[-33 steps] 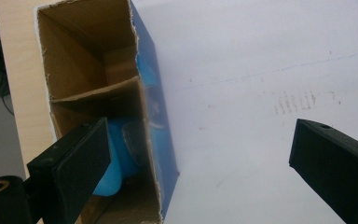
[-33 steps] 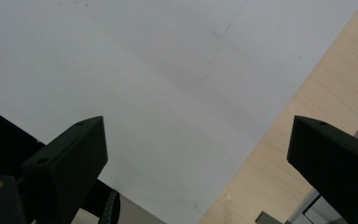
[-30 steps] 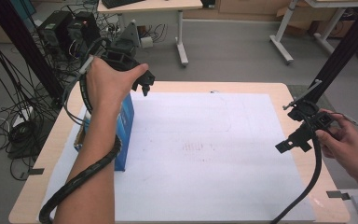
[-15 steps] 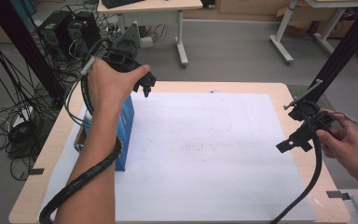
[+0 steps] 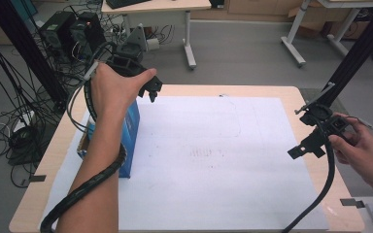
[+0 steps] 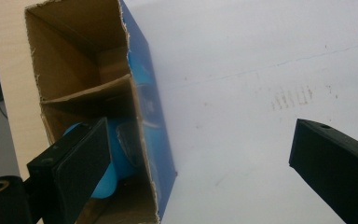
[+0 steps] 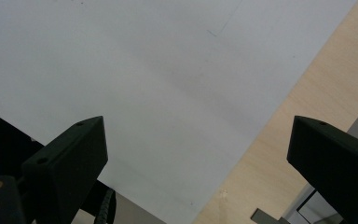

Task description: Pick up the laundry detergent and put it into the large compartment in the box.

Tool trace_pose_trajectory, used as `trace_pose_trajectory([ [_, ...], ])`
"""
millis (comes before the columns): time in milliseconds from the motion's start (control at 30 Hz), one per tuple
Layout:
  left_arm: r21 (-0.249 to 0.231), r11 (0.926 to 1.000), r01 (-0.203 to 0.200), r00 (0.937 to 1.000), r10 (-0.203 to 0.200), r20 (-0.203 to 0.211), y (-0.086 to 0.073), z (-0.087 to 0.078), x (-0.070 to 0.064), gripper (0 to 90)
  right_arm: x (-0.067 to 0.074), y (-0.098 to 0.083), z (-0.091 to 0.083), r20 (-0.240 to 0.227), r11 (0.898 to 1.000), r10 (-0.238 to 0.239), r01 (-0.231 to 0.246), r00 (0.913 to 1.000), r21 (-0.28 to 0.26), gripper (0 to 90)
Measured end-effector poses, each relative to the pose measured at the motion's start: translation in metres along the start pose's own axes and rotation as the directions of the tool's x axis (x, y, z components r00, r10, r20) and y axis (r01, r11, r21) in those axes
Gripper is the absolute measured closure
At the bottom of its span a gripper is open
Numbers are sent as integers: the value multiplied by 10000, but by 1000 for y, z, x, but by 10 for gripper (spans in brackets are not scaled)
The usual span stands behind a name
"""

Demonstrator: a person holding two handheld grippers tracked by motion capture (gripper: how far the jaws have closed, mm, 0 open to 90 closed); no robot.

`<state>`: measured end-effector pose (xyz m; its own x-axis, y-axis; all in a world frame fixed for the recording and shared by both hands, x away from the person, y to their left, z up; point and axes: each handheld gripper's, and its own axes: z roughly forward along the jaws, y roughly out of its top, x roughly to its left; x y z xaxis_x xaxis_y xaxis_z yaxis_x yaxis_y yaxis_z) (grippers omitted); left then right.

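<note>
Left gripper [image 6: 200, 172], jaws wide apart, hovers over open blue box [image 6: 135, 116]; blue ball [image 6: 109, 168] inside lies below its near jaw. Right gripper [image 5: 307, 145], jaws apart, well away.

Left tool [image 5: 151, 92] jaws wide apart; right tool [image 5: 305, 147] likewise.

The white sheet [image 5: 213, 155] covering most of the table [image 5: 252, 90] lies bare from its middle across to the right edge, so a gripper can pass freely there. The only obstacle on the sheet is the open blue carton [image 5: 128, 131] standing at its left side, with a cardboard divider [image 6: 86, 91] and a blue object [image 6: 107, 179] taking up room inside. The left gripper [image 5: 148, 90] hangs above the carton's far end with jaws wide apart, and the right gripper [image 5: 306, 145] hangs over the sheet's right edge, also wide open.
</note>
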<state>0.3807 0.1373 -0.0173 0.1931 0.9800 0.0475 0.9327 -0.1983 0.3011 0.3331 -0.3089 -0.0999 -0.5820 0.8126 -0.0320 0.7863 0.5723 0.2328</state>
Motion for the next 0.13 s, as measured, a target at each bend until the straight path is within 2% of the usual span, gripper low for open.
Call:
trace_pose_trajectory([
  [133, -84, 9999, -94, 9999, 95, 72, -4, -1, 2, 58, 2, -1, -2, 32, 10000, -19, 19, 10000, -6, 47],
])
